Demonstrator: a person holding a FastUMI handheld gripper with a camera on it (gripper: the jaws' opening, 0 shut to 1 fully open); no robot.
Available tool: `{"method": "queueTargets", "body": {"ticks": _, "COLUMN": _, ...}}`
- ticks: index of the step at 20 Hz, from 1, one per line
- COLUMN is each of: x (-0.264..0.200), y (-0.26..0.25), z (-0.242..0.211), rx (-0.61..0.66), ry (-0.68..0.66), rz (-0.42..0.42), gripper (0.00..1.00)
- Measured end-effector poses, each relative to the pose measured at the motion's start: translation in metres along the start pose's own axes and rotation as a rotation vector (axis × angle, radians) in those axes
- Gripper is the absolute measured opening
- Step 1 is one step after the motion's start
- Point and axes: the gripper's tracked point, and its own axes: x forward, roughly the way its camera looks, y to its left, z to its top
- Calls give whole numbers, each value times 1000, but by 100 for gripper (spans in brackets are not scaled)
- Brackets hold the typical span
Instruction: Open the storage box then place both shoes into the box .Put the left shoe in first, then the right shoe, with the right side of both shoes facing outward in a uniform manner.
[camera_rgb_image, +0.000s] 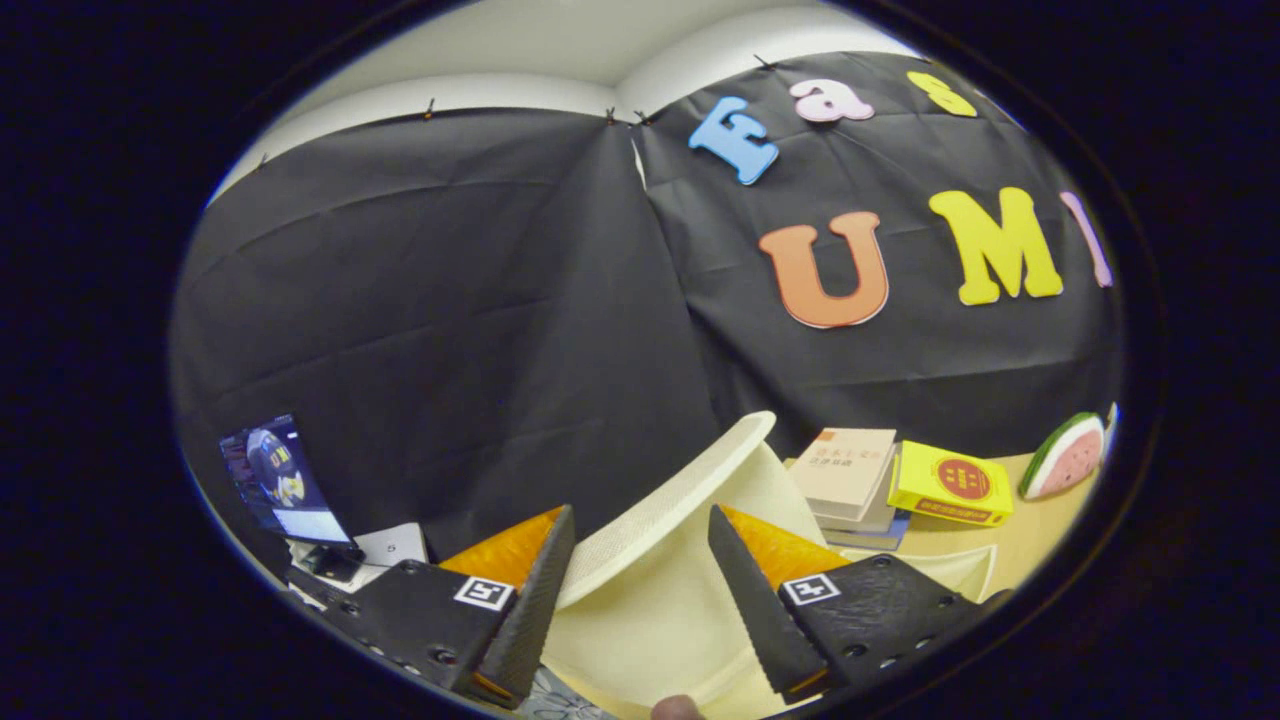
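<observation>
The claw (640, 590) is gaping, its fingers straddling without pinching the box's raised lid (670, 500), whose edge is slanting up and away between them; books (850, 480) are lying beyond on the table (1030, 540).

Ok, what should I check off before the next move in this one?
1. Gripper fingers apart: ok.
2. Cream box lid raised, standing between the fingers: ok.
3. Fingers pressing on the lid: cannot tell.
4. Lid swung fully open: cannot tell.
5. Books and yellow carton beyond the lid, clear of the fingers: ok.
6. Left shoe ready to pick: cannot tell.
</observation>
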Motion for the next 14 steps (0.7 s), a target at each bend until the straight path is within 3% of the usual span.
{"method": "queueTargets", "body": {"ticks": 2, "x": 6, "y": 10, "z": -4, "rx": -29, "ry": 4, "rz": 13, "gripper": 89}}
{"method": "queueTargets", "body": {"ticks": 8, "x": 17, "y": 17, "z": -23, "rx": -57, "ry": 32, "rz": 16, "gripper": 93}}
{"method": "queueTargets", "body": {"ticks": 14, "x": -10, "y": -29, "z": -19, "rx": -114, "ry": -44, "rz": -123, "gripper": 96}}
